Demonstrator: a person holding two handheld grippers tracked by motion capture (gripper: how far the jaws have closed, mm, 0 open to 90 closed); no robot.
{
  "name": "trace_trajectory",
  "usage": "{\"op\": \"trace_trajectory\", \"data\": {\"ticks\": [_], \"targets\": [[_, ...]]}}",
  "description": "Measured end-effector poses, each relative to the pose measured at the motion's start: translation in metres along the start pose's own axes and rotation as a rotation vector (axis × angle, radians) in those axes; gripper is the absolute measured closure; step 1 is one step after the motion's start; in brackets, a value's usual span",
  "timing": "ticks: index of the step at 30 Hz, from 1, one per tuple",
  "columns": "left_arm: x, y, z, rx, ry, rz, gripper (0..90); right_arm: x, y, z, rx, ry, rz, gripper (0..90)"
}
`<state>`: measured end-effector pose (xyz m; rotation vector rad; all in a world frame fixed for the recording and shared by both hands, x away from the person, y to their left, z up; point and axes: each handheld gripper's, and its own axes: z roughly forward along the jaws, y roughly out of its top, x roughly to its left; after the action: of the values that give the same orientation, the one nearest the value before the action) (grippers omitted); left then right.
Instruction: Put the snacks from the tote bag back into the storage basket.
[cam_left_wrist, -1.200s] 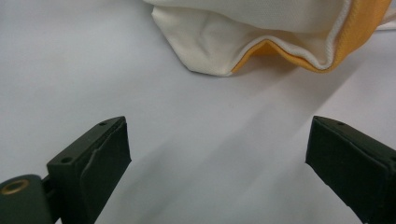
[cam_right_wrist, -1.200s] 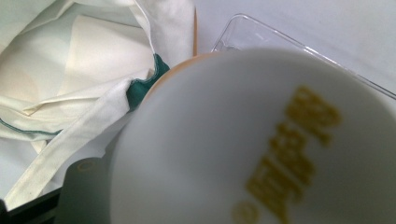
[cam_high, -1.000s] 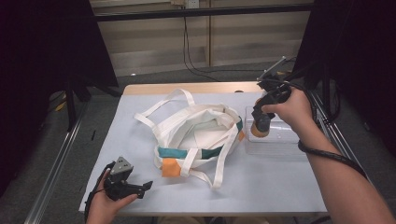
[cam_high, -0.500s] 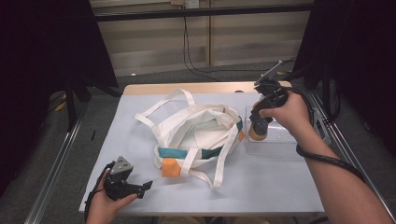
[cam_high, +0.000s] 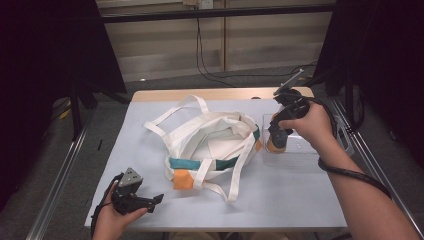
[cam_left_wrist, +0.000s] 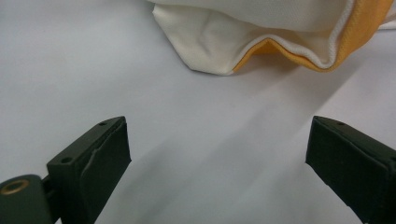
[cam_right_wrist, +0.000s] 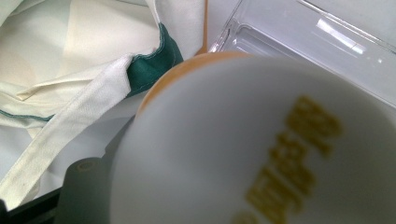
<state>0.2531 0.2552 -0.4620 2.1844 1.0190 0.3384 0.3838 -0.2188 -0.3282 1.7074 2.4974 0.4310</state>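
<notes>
While the room behind stays dark, with black curtains at both sides and a slatted wall with hanging cables at the back, the desk (cam_high: 280, 200) shows a pale grey top with a wooden strip along its far edge. At the desk's middle lies a cream tote bag (cam_high: 212, 140), mouth open upward, straps spread out, a green band and an orange patch on its near side. Right of the bag, just beside it, sits a clear plastic box (cam_high: 300, 155). Right tool (cam_high: 276, 142) points down over the box's left end, clamped on a white cup with an orange rim (cam_right_wrist: 261, 149); the cup's long axis cannot be told. Left tool (cam_high: 157, 199) rests at the near-left corner, lying level, pointing right, jaws wide and empty.
</notes>
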Motion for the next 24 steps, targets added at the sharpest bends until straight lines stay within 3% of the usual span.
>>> {"op": "trace_trajectory", "data": {"ticks": [24], "targets": [[-0.0003,0.0001,-0.0004,-0.004,0.001,-0.001,6.1,-0.0030,-0.0087,0.0019,0.001,0.003,0.004,30.3]]}}
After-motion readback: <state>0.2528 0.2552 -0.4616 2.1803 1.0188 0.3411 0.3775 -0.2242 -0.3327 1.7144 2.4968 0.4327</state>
